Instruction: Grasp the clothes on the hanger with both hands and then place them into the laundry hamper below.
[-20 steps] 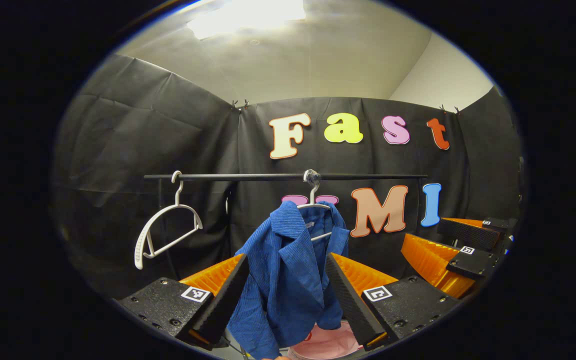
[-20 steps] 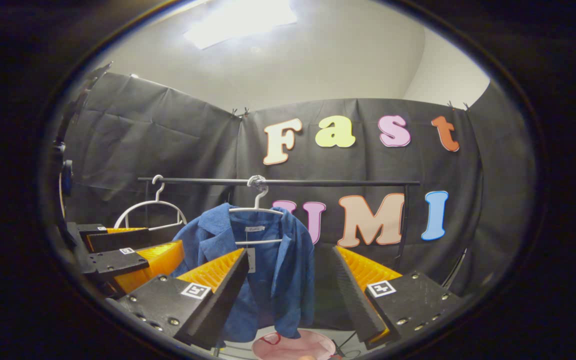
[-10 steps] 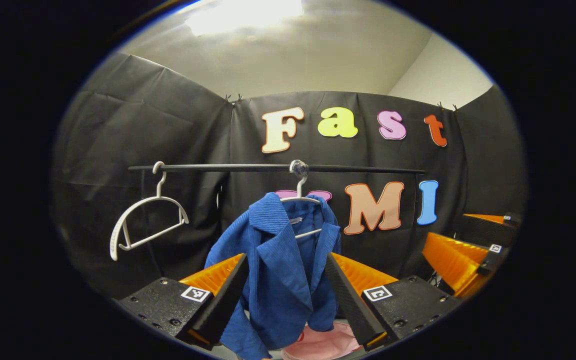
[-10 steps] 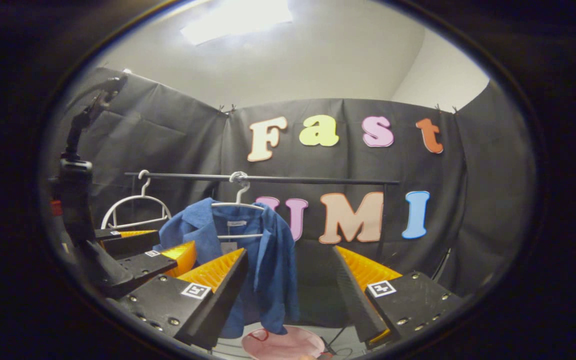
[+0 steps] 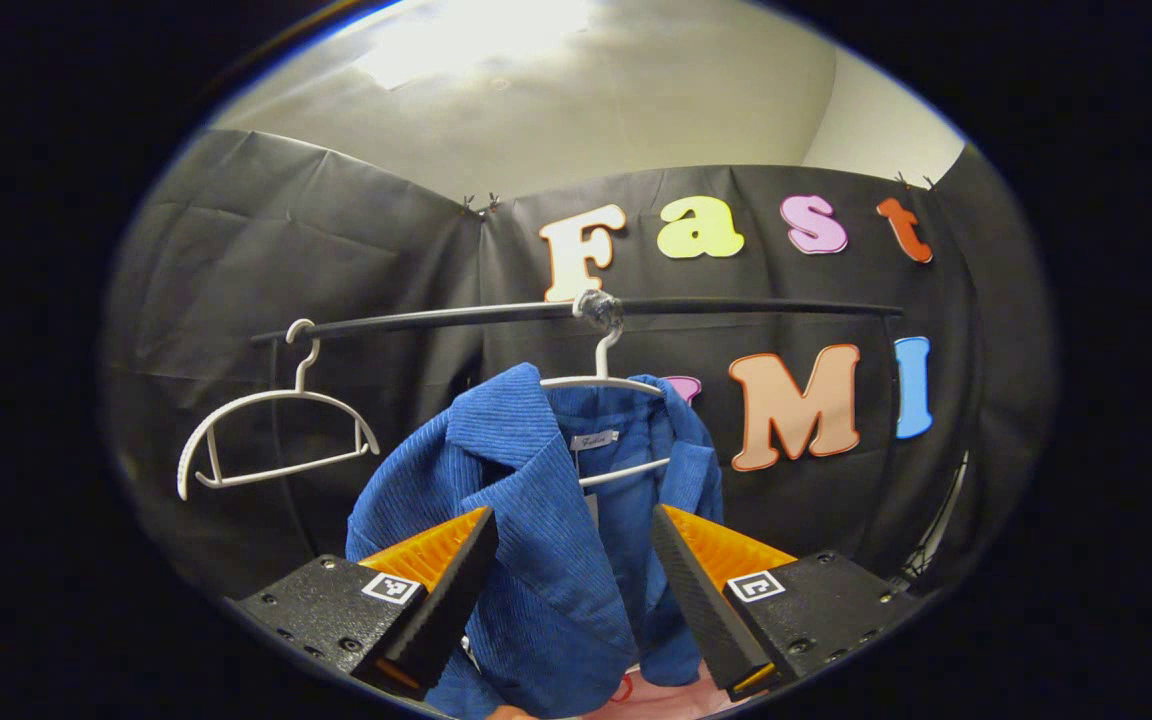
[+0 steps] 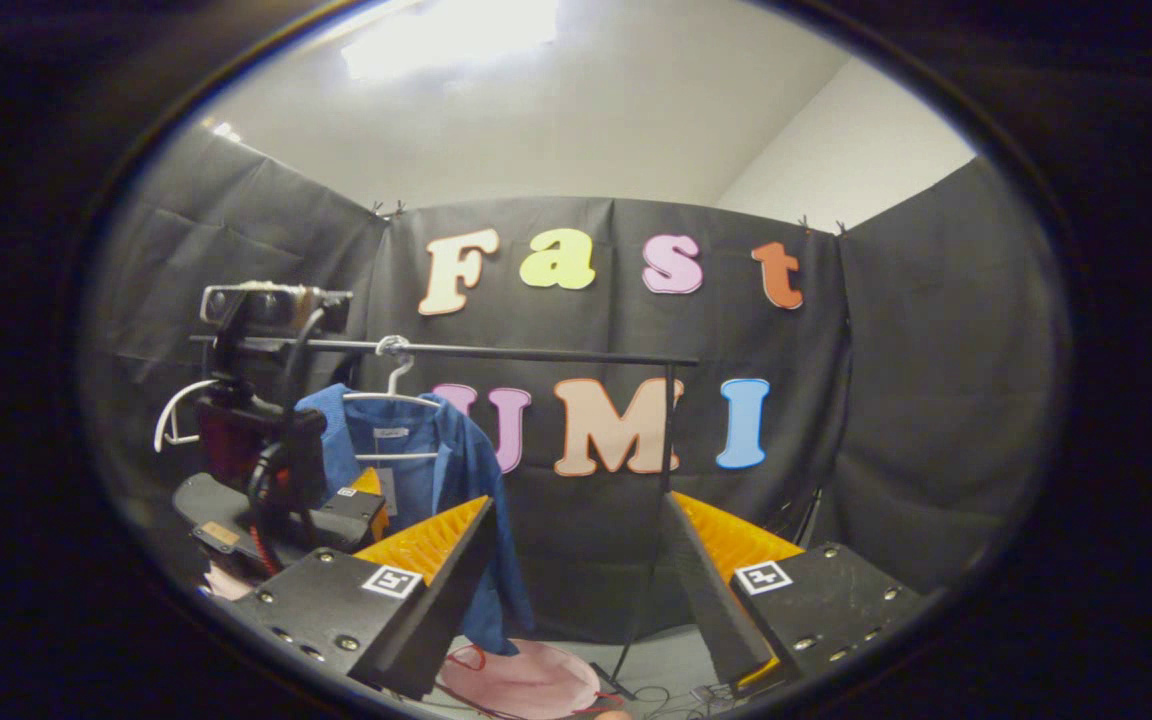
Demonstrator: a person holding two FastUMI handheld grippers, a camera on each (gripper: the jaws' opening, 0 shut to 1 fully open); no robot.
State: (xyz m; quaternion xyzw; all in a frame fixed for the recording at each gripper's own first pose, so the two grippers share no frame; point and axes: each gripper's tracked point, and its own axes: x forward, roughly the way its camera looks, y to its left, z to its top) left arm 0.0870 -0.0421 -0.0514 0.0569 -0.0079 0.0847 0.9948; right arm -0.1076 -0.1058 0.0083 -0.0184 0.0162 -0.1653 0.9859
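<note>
Both grippers open, facing blue jacket

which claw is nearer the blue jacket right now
Left. The left claw is open right at the blue jacket, its front between the fingers. The right claw is open, off to the jacket's right, farther back.

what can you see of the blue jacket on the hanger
The blue jacket looks like ribbed, corduroy-like cloth with a wide collar and lapels and a small label inside the neck. It hangs open on a white hanger hooked over the black rail, sitting askew, with one shoulder bunched forward and drooping. Its hem ends just above the pink hamper on the floor. The left hand-held gripper is open, its fingers framing the jacket's front; contact cannot be told.
</note>
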